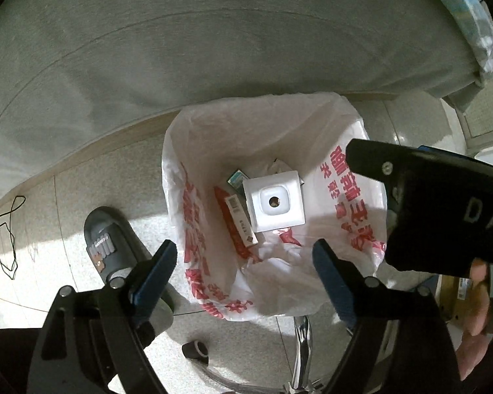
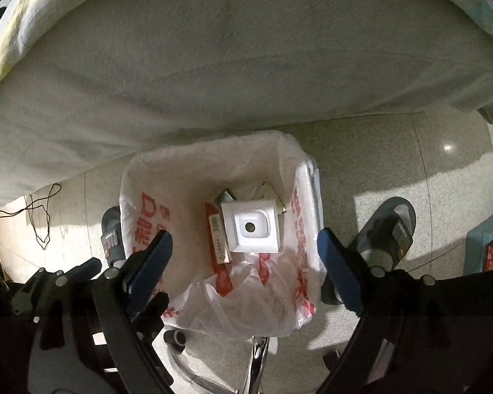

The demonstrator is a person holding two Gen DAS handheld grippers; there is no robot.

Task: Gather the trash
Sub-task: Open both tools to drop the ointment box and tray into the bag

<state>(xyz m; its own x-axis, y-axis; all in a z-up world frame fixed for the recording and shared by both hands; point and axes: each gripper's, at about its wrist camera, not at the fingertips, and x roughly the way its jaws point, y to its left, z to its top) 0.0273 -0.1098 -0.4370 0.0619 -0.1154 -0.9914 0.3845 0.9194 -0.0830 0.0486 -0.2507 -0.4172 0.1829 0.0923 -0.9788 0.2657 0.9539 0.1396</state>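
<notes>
A trash bin lined with a white plastic bag with red print (image 1: 351, 184) (image 2: 141, 216) stands on the floor below both grippers. Inside lie a white square plastic tray (image 1: 274, 202) (image 2: 251, 228), a red and white carton (image 1: 241, 226) (image 2: 218, 236) and a small green box (image 1: 237, 177) (image 2: 224, 195). My left gripper (image 1: 245, 256) is open and empty above the bin's near rim. My right gripper (image 2: 245, 246) is open and empty above the bin; its black body (image 1: 443, 203) shows in the left wrist view at the right.
A bed with a grey sheet (image 1: 180, 49) (image 2: 230, 49) overhangs behind the bin. Dark slippers (image 1: 111, 246) (image 2: 391, 229) sit on the tiled floor either side. A black cable (image 1: 6, 233) lies at left. A chair's chrome base (image 1: 299, 344) is below.
</notes>
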